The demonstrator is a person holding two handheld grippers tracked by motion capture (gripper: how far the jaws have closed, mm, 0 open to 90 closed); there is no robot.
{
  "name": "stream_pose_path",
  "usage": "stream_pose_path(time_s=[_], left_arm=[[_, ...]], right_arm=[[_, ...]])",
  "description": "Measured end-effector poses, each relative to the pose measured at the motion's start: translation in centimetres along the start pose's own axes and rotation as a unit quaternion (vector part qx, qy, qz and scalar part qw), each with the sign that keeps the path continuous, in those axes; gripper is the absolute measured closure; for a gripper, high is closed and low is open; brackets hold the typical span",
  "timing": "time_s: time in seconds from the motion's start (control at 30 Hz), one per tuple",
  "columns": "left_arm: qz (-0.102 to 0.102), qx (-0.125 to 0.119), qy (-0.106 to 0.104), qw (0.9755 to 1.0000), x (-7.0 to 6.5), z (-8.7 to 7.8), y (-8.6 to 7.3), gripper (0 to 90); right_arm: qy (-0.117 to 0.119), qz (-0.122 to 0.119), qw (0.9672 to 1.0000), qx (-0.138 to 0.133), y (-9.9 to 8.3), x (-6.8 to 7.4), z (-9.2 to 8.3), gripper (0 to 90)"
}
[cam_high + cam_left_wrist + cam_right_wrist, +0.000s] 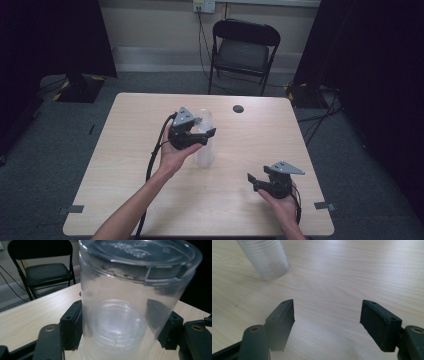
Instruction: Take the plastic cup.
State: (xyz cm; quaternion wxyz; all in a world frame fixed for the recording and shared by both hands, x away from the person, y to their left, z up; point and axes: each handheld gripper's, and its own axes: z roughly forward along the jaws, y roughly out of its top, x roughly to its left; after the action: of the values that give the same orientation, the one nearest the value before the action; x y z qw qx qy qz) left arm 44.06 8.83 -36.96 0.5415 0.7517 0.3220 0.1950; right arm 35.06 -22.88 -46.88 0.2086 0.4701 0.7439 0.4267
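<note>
Now, left gripper (200, 131): clamped around clear plastic cup (125, 302), mid table (125, 165).
right gripper (260, 181): jaws wide, nothing held, near right.
chair (244, 50): far.

Overhead table (125, 150) view, two close tool-mounted

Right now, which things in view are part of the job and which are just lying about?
In the job, as far as the frames suggest:
- clear plastic jar, upright on the table
- left gripper, jaws on either side of the jar
- right gripper, open over bare wood

Lying about:
- small dark disc on the table
- folding chair
- wall socket
</note>
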Motion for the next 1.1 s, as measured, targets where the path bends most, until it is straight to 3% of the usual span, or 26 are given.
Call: stream_pose_path(time_s=[0.4,0.47,0.73,0.83,1.1], left_arm=[[0.005,-0.035,-0.001,0.9994,0.2,-1.5,0.8,34.1],[-0.002,-0.032,-0.013,0.9994,0.2,-1.6,1.0,34.1],[-0.008,-0.046,-0.019,0.9987,-0.1,-2.9,1.7,34.0],[-0.005,-0.05,-0.009,0.9987,-0.4,-3.3,1.9,34.0],[-0.005,-0.05,-0.013,0.9987,-0.9,-4.5,2.2,34.8]], right_arm=[[0.002,0.001,1.0,-0.001,0.0,0.1,0.1,27.3],[0.002,-0.002,1.0,-0.002,0.0,0.1,0.0,27.4],[0.002,-0.003,1.0,-0.004,0.1,0.1,0.0,27.4],[0.002,-0.009,0.9999,-0.005,0.2,0.3,0.0,28.2],[0.004,-0.016,0.9998,-0.006,0.4,0.5,0.0,29.1]])
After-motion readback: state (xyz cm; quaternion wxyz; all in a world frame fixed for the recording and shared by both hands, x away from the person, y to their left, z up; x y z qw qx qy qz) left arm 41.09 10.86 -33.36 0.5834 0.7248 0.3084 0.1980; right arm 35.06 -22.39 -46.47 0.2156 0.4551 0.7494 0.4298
